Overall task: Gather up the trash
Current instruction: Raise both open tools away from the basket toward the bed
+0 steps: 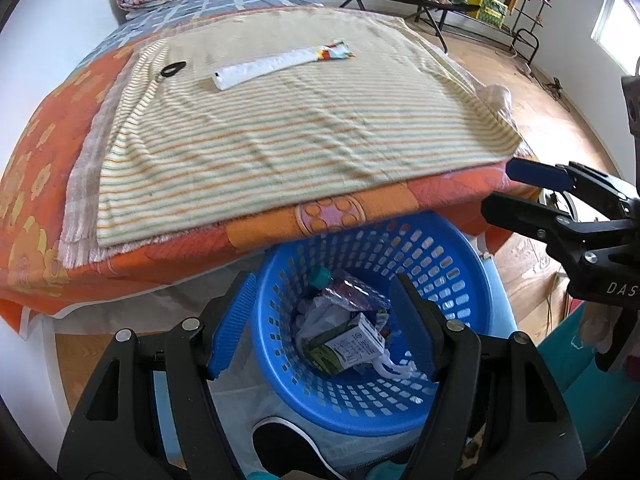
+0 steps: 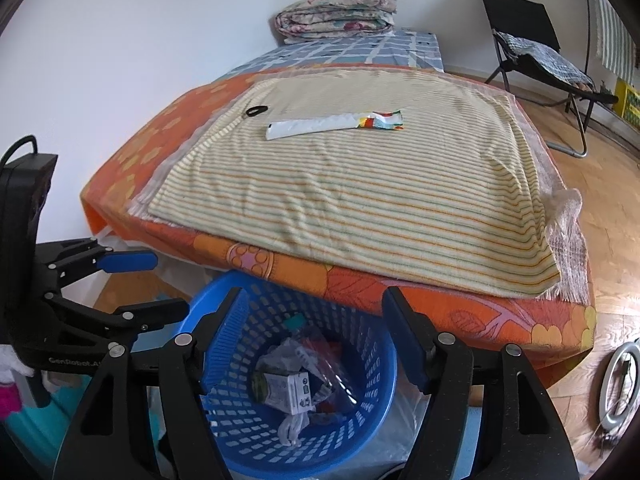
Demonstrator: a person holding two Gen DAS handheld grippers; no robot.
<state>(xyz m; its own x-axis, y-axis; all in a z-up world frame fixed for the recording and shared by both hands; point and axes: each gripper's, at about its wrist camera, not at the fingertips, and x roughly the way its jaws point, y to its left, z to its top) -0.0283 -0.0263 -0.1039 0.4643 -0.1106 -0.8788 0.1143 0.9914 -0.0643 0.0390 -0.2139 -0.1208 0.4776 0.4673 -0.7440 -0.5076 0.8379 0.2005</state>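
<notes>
**Kid:** Tongs first! Both the left tongs [image 1: 324,320] and the right tongs [image 2: 312,344] are wide open. They hold nothing.

**Helper:** Right under them sits the blue basket [image 1: 460,276]. It already has trash inside: a small box [image 1: 352,344] and crumpled paper [image 1: 324,316].

**Kid:** What's left to grab?

**Helper:** Far ahead of the tongs, on the striped towel [image 1: 280,148] on the bed [image 2: 460,312], lies a long white wrapper [image 1: 264,70] with a colorful end. Just to its left is a small black thing [image 1: 172,69].

**Kid:** What could go wrong?

**Helper:** I think the wrapper is flat and thin. The tongs might pinch the towel too and drag it along. It could also slip out and miss the basket.
</notes>
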